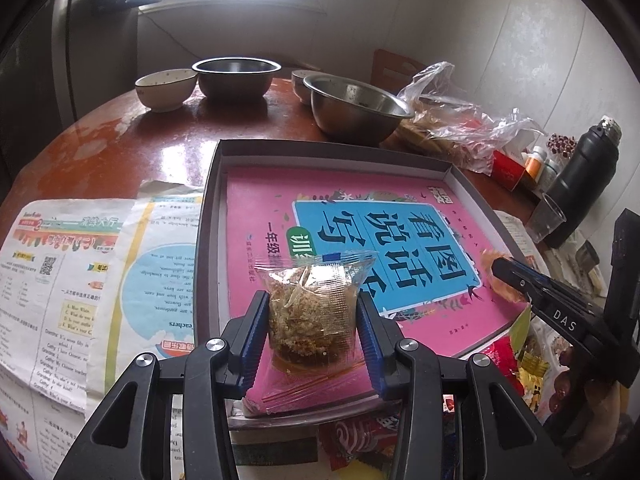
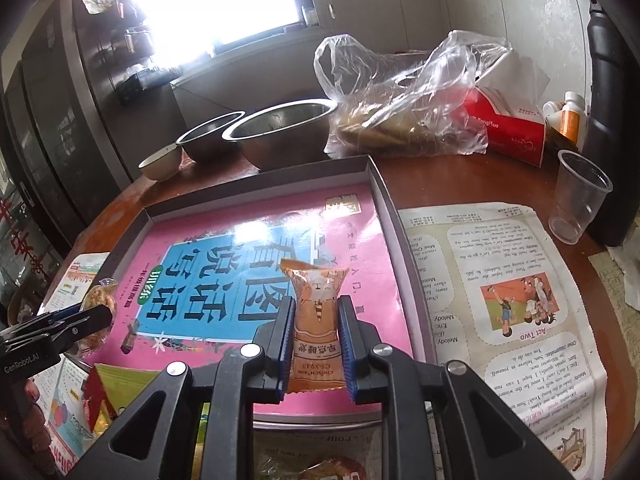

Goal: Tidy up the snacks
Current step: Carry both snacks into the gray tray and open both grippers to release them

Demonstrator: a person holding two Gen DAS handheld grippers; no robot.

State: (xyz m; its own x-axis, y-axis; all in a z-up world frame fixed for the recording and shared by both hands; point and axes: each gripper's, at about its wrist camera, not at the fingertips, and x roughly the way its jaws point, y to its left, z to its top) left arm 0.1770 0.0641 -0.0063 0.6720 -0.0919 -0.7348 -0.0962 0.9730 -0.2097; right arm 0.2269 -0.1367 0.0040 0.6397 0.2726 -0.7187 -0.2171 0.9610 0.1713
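Left claw [image 1: 312, 312] grips a clear crumb-snack packet [image 1: 310, 300]; right claw [image 2: 316, 340] grips an orange snack packet [image 2: 316, 312], both over the grey tray [image 1: 212, 216].

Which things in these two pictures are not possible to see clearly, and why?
- Left wrist view: snack pile near the bottom right, partly behind the right gripper.
- Right wrist view: black flask cut off by the lens edge.
- Right wrist view: clear plastic bag, contents blurred by creased film.

Both grippers tilt down side by side, the left gripper [image 1: 312, 316] clamped on a clear snack packet [image 1: 310, 312] (jaws part-spread), the right gripper [image 2: 316, 340] pinching an orange snack packet [image 2: 316, 320].
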